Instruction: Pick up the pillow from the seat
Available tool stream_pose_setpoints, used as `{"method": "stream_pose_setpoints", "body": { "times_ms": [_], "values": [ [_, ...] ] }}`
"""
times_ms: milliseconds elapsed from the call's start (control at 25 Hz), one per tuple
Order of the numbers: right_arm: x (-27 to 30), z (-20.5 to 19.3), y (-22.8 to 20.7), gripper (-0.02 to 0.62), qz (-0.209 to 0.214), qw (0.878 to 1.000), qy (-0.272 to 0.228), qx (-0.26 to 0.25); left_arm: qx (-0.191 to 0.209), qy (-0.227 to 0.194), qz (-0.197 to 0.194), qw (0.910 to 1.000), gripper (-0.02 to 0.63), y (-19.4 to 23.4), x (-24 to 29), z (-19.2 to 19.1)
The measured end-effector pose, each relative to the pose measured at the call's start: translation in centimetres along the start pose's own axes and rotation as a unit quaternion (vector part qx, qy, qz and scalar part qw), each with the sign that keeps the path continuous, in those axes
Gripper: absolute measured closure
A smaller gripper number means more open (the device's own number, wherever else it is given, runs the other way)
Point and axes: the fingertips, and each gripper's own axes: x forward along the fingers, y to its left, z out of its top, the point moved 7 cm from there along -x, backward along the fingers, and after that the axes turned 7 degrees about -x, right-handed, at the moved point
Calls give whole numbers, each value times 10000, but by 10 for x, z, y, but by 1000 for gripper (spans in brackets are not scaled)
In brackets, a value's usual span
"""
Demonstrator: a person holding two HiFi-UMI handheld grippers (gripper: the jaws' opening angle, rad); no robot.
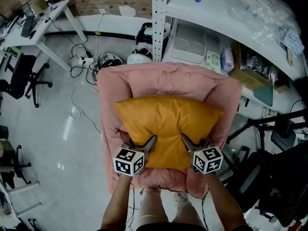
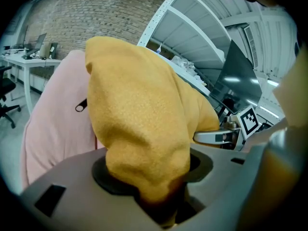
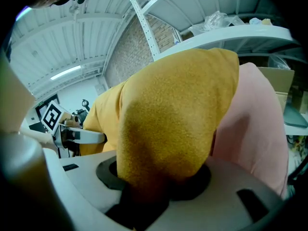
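A mustard-yellow pillow [image 1: 166, 126] hangs above the pink padded seat [image 1: 110, 88], held at its near edge by both grippers. My left gripper [image 1: 148, 145] is shut on the pillow's near left part, and the fabric bunches between its jaws in the left gripper view, pillow [image 2: 139, 129]. My right gripper [image 1: 187, 144] is shut on the near right part; in the right gripper view the pillow [image 3: 173, 124] fills the gap between the jaws. The pink seat [image 2: 57, 129] shows behind the pillow, as does its cushion [image 3: 255, 129]. Each gripper's marker cube shows in the other's view.
A white metal shelf unit [image 1: 159, 18] with bins and bags stands behind the seat. Cables and a power strip [image 1: 82, 61] lie on the grey floor at left. A black office chair [image 1: 19, 78] and white desk [image 1: 43, 18] are far left; dark chair bases [image 1: 279, 177] crowd the right.
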Motion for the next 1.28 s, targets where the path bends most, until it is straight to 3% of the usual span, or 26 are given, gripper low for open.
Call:
{"method": "stream_pose_setpoints", "body": {
  "times_ms": [1280],
  "values": [
    [-81, 89, 25, 391, 402, 9952, -729, -521, 335, -811, 264, 9958, 373, -85, -85, 65]
  ]
}}
